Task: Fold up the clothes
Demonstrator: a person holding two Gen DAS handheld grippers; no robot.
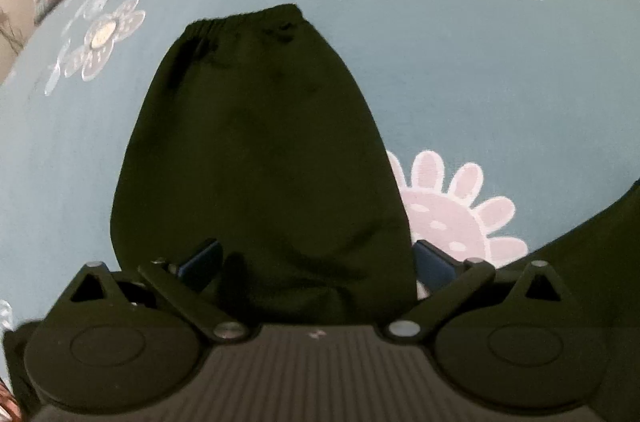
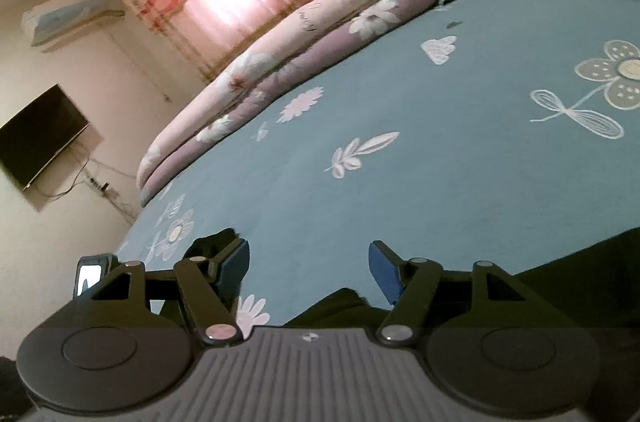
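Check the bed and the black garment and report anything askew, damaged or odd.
Nothing stands out. The black fabric garment with the gathered elastic band lies flat on the teal flower-print bedsheet, no tears or stains visible. The left gripper and right gripper are both open, holding nothing.

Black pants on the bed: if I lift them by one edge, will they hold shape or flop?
Probably flop: the black pants lie limp and flat on the bedsheet, with soft creases. Likely light, since the gathered waistband looks thin. They may drag, not slide, on the cloth.
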